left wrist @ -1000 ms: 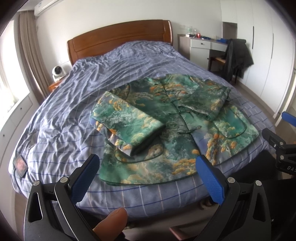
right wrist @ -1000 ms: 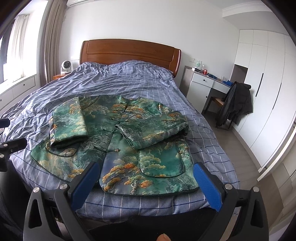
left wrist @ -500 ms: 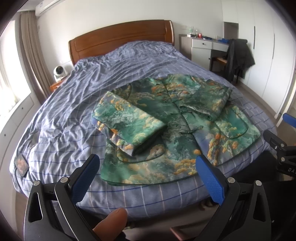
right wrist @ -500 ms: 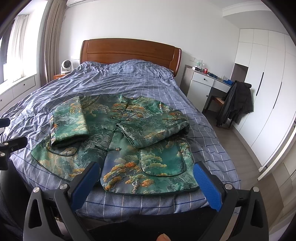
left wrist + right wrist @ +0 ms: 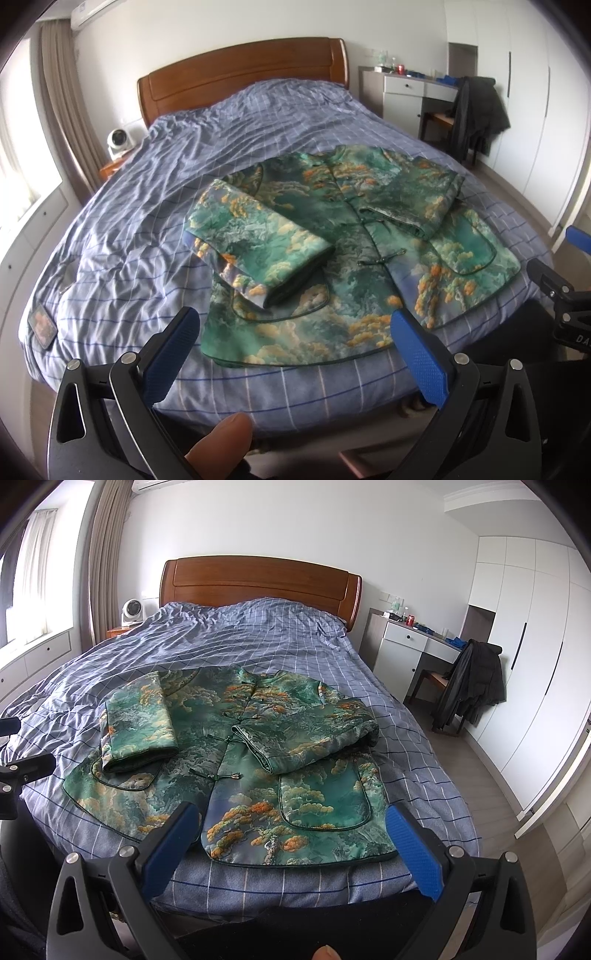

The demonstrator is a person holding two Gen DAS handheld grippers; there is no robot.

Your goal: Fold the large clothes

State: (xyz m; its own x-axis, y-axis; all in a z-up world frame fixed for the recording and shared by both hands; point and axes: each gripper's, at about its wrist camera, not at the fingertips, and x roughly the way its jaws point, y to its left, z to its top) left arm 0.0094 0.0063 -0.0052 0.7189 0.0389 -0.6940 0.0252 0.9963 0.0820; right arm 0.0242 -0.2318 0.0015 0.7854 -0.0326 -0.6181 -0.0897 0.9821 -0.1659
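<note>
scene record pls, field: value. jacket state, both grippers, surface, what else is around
garment: green patterned jacket, front up, fastened, flat on the bed
sleeves: both folded in across the front
hem: at the near edge of the bed, not folded up
surface: bed with blue checked cover
left gripper: open, holding nothing, above the near bed edge
right gripper: open, holding nothing, over the hem
contact: neither gripper touches the jacket
background: wooden headboard, white desk, dark coat on a chair, small fan, wardrobe
</note>
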